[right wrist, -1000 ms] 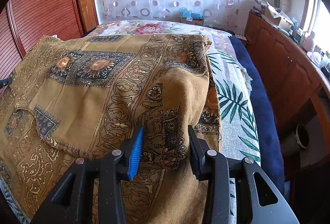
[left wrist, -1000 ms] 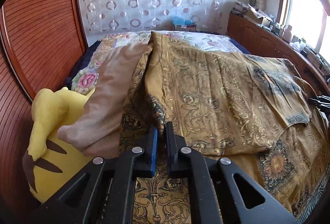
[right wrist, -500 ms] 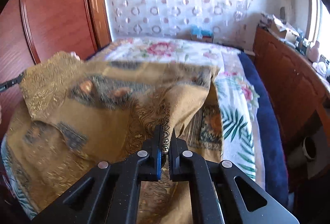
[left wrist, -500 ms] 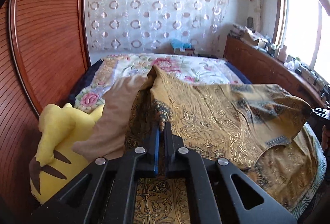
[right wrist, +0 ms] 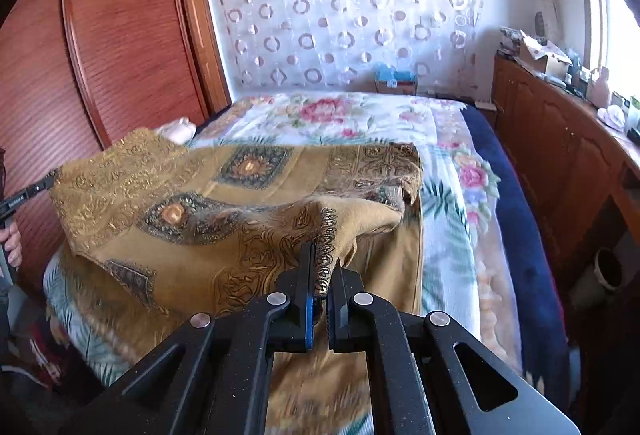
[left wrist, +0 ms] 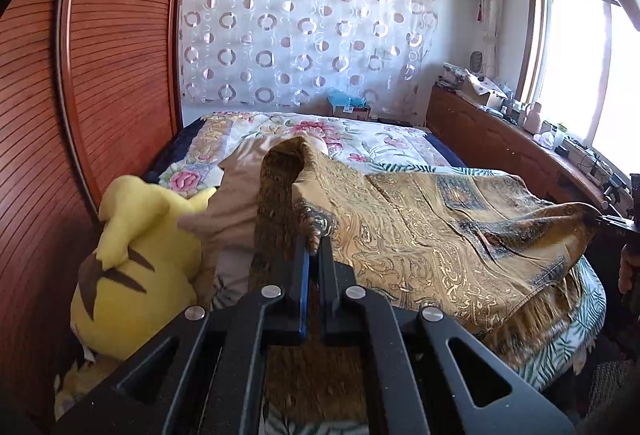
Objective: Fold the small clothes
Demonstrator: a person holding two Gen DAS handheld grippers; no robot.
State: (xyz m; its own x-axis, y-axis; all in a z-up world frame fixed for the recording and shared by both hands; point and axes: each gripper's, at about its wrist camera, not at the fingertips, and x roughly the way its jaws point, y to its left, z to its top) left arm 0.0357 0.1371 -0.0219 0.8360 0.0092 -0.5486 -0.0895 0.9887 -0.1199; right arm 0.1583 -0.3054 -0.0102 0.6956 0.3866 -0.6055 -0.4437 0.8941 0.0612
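- From the left wrist view, the left gripper is clamped tight on a corner of the gold patterned garment, its two black fingers pressed together with cloth pinched between them.
- The garment is lifted off the bed at that corner and stretches across to the far right, where the right gripper pinches its other corner; a bit of the person's hand shows below it at the frame edge.
- The cloth sags between the two held corners, and its lower edge hangs over the near side of the bed.
- A yellow stuffed toy lies to the left of the garment, against the wooden wardrobe, with a beige pillow between toy and garment.
- From the right wrist view, the right gripper is closed on a bordered edge of the same garment, which rises in a peak into the fingers.
- The garment spreads out to the left, raised above the flowered bedcover.
- At the left edge, the left gripper holds the opposite corner, and the person's hand grips its handle.
- A dotted sheer curtain hangs behind the bed, and a wooden cabinet runs along the right wall.
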